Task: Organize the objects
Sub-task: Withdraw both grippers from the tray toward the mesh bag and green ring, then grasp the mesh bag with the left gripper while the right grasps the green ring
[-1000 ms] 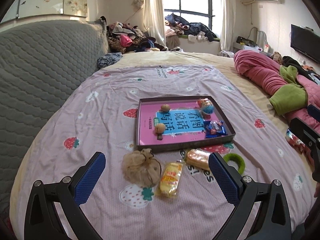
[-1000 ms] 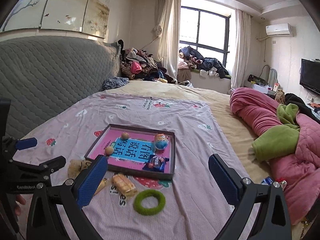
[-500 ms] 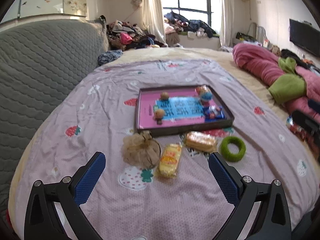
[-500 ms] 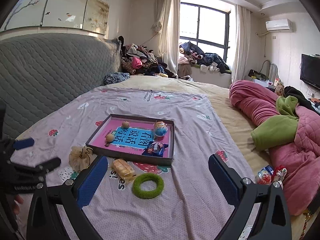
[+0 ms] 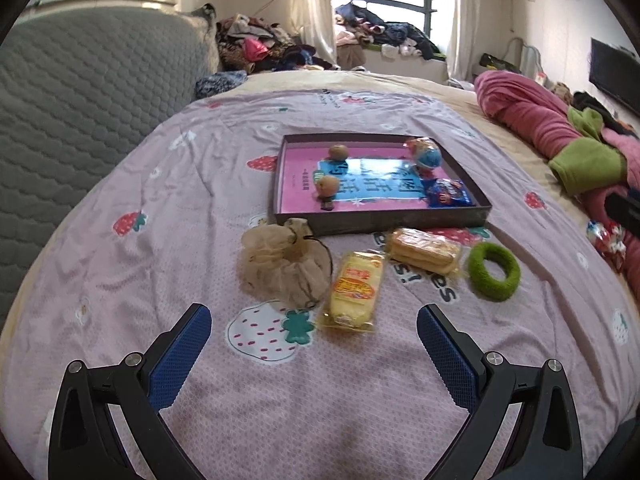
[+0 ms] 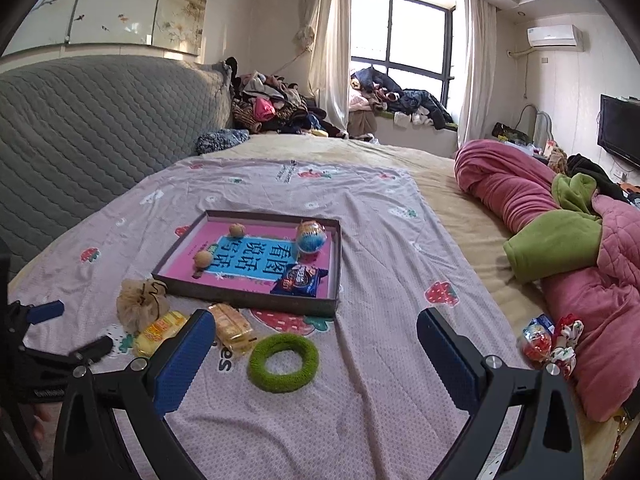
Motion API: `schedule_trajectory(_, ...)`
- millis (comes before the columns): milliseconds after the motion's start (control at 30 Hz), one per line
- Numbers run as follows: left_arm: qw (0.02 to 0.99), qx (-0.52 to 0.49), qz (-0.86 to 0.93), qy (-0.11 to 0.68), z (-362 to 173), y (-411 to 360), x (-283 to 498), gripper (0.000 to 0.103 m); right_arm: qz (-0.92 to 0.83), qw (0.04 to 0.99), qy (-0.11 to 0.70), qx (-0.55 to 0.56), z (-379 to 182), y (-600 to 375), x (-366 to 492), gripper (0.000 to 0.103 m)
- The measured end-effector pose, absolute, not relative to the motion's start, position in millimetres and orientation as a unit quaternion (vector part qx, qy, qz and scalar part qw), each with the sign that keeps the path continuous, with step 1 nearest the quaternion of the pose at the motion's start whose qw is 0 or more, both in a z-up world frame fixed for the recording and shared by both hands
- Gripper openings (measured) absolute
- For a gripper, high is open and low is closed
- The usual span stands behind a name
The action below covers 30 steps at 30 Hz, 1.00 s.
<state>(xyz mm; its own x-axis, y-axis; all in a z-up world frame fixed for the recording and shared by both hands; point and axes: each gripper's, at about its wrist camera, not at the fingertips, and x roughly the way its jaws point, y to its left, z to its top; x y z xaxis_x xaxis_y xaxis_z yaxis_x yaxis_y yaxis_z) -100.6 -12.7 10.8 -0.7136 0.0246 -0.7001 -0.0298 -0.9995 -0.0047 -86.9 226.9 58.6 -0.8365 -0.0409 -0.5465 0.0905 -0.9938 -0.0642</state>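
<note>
Snacks loom nearer — left tool advanced, spread wide.

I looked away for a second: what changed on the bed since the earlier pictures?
Only the grippers moved. The left gripper closed in on the yellow snack pack and mesh pouch; the right gripper shifted slightly. Nothing was grasped or released; both jaws stay open, and the tray and the items are unmoved.

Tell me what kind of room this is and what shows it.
Most likely a lived-in bedroom: a bed under a strawberry-print sheet with a grey quilted headboard, a bundled pink quilt, and clothes piled under the curtained window.
</note>
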Motion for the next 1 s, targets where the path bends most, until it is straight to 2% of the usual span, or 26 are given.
schedule_trajectory(1000,0.003,-0.400,0.916,-0.043,-26,-46,-161,0.103,-0.922,0.032,0.102,0.372,-30,201,-142,0.102)
